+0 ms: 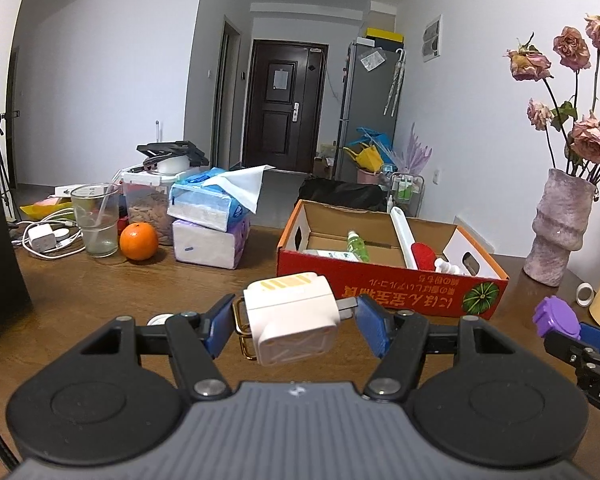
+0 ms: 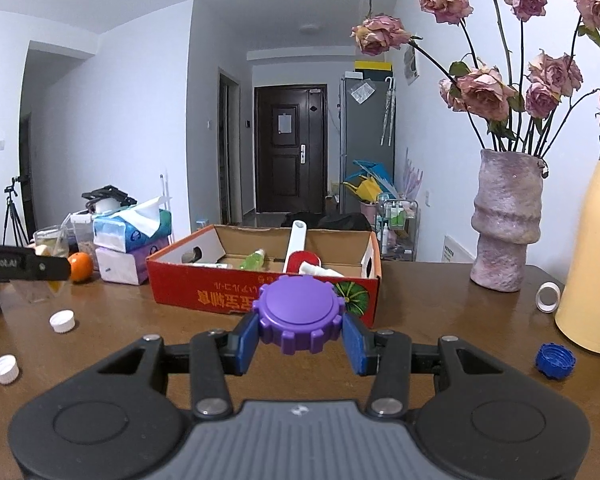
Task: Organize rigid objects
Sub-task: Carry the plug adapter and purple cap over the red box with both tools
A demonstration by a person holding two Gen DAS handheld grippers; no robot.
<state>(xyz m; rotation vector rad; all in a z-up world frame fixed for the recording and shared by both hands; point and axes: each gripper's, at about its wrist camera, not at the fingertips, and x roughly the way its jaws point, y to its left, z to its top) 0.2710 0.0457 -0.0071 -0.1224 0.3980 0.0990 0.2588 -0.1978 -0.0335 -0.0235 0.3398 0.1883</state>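
Left gripper (image 1: 296, 322): held level above the wooden table (image 1: 100, 292), pointing toward the far cardboard box (image 1: 388, 284).
Right gripper (image 2: 300, 336): level too, aimed at the same box's near wall; in the left wrist view it shows at the right edge.
Writing: red box front carries upside-down yellow characters and a green pumpkin picture; the other gripper's side, at the left of the right wrist view, reads "n Robot.AI".
Left jaws: closed on a white plug adapter (image 1: 290, 316), one blue pad against its metal prongs, the other beside a gold ring (image 1: 244, 332).
Right jaws: clamped on a purple ridged cap (image 2: 300, 316), a pad on each side.
Loose caps: two white caps (image 2: 62, 321) near left, blue cap (image 2: 555, 360) near right, by the yellow bottle (image 2: 592, 260).
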